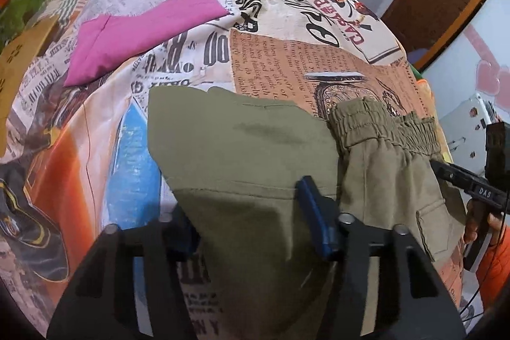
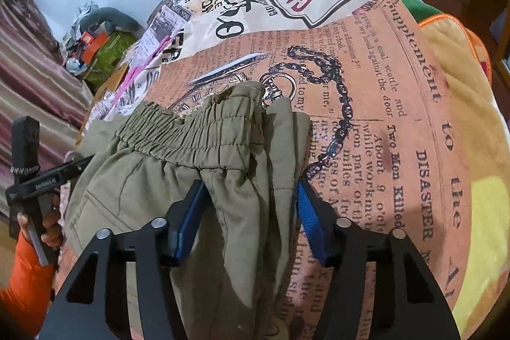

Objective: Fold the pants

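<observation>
olive pants [image 1: 242,155] on printed sheet [image 1: 271,59], both tongs [image 2: 251,212] gripping fabric

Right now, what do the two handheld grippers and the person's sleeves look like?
Both grippers, left and right, have black angular frames, silver pivot pins and blue pads on the jaws. White lettering marks each black handle. The person wears orange sleeves.

The pants [image 1: 255,155] are olive-khaki cotton with a gathered elastic waistband [image 2: 191,129] and a stitched patch pocket [image 1: 436,222] on one side. They lie folded over on a newspaper-print sheet [image 1: 271,62], the leg ends brought up so their hems rest just beside the waistband. The cloth is rumpled at the waist, where the band bunches and stands up in folds, while the leg panel lies flatter with a stitched hem across it.
</observation>
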`<state>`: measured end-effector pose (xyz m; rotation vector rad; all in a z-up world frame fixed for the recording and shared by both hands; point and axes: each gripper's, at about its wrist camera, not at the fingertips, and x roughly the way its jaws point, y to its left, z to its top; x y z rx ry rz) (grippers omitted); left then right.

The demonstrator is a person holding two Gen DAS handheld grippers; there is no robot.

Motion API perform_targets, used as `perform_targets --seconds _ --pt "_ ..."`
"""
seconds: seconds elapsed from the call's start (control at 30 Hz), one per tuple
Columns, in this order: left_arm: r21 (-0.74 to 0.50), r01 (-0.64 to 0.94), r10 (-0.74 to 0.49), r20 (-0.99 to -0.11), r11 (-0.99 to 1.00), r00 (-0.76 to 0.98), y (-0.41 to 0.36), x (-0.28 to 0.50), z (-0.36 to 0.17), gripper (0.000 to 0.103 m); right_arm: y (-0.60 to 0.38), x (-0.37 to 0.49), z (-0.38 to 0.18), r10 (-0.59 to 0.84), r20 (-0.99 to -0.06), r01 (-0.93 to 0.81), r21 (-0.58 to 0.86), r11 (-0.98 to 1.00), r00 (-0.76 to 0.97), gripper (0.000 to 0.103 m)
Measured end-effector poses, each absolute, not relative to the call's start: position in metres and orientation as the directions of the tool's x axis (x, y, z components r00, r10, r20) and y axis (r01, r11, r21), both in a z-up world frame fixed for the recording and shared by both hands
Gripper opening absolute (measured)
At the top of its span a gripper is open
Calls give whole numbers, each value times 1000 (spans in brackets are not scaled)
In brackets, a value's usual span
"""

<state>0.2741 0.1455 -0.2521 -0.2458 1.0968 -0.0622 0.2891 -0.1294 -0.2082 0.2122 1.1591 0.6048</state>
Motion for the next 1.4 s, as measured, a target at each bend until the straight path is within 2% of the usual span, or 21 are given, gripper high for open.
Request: perform_targets --seconds 0.03,0.07,0.13,0.17,0.3,0.4,0.77,1.17,1.4 --pt "-228 -69 -172 -872 971 457 145 274 -251 48 -130 289 -208 550 -792 -330 462 823 264 48" --pt "-226 -70 -170 -872 971 459 145 273 -250 41 -130 289 -208 552 -791 -326 466 823 264 43" --pt "-229 -74 -170 -871 971 461 146 273 -248 34 -128 288 -205 551 -792 -327 464 823 264 37" --pt "-225 -77 -165 -871 971 463 146 272 -246 27 -127 288 -204 545 -795 -329 456 827 267 33" --pt "-236 -73 -173 -859 969 482 147 267 -235 17 -121 285 -195 524 -800 -344 424 838 291 23" --pt "-228 -60 -168 -848 972 503 144 262 -224 13 -116 282 -186 517 -797 -364 402 840 312 21" --pt "-159 -10 -122 -794 987 596 134 246 -174 9 -98 278 -135 520 -753 -450 331 829 403 19" --pt "-124 -69 -44 -729 990 683 181 256 -123 9 -49 300 -90 558 -678 -546 268 794 479 19" --pt "-127 -137 4 -722 982 692 226 266 -124 9 -7 323 -89 595 -655 -584 278 763 465 19"
